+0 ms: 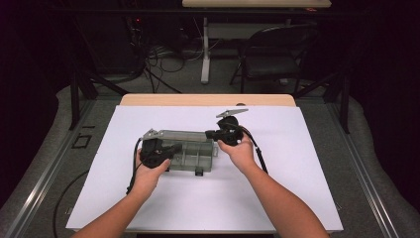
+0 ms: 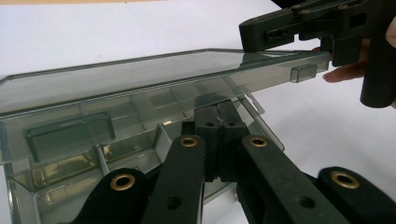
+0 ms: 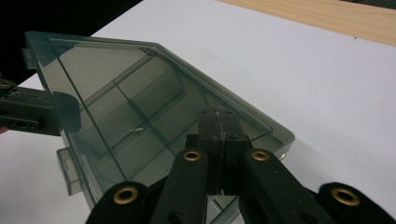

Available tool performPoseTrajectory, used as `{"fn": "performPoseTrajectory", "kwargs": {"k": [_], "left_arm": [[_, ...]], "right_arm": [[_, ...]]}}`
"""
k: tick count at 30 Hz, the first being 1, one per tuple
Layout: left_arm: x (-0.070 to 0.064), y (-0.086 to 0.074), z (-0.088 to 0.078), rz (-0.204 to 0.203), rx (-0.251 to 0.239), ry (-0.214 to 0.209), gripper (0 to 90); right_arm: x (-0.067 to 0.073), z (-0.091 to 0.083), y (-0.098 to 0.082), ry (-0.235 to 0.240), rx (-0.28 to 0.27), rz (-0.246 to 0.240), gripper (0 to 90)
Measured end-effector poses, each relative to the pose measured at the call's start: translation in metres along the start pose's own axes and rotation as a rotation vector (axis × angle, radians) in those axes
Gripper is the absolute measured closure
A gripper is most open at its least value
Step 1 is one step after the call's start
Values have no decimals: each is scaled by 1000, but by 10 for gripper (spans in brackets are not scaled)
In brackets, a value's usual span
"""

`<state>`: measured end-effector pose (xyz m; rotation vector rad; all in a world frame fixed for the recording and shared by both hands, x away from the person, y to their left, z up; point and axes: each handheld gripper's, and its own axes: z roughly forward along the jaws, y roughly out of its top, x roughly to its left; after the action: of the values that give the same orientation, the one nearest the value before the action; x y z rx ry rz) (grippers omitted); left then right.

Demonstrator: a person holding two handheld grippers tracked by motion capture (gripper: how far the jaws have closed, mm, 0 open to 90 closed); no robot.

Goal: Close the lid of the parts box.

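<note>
A white sheet [image 1: 297, 188] covers the desk [image 1: 208, 99], whose far edge is bare wood. Beyond it stand a folding chair [image 1: 277, 52] and loose cables [image 1: 163, 57] on the floor.

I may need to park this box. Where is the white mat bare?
Bare mat: the strip near the person, the right side past the right gripper, and the far band by the wooden edge. Crowded: mid-mat, where both shut grippers meet the smoky plastic box.

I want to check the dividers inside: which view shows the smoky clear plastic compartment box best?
The left gripper view: the smoky clear plastic compartment box is close, lid ajar, dividers visible. The right gripper view gives one corner; the high view shows it small.
</note>
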<state>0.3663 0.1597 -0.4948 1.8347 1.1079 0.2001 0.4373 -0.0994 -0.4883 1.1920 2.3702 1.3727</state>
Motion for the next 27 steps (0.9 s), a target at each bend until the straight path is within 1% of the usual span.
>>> {"fn": "performPoseTrajectory", "kwargs": {"k": [3,5,8,12,15,19,21,25,27], "left_arm": [[0,-3,1,1,6,-5,900],[-1,-6,2,0,13,-3,900],[-1,-9,3,-2,22,-11,900],[-2,-12,5,-4,22,-11,900],[-3,-15,6,4,29,-15,899],[-4,-18,8,0,39,-20,899],[-5,-20,8,9,45,-14,899],[-8,-23,7,17,54,-21,898],[-11,-26,5,15,66,-36,891]], "right_arm": [[0,0,-3,2,4,11,900],[-2,1,-5,1,2,10,900],[-3,1,-7,4,4,15,900],[-2,2,-9,6,9,13,900],[-3,3,-11,11,2,19,900],[-2,3,-13,12,2,16,900],[-2,3,-14,14,2,20,900],[-3,4,-16,16,6,24,900],[-3,4,-17,14,11,20,900]]}}
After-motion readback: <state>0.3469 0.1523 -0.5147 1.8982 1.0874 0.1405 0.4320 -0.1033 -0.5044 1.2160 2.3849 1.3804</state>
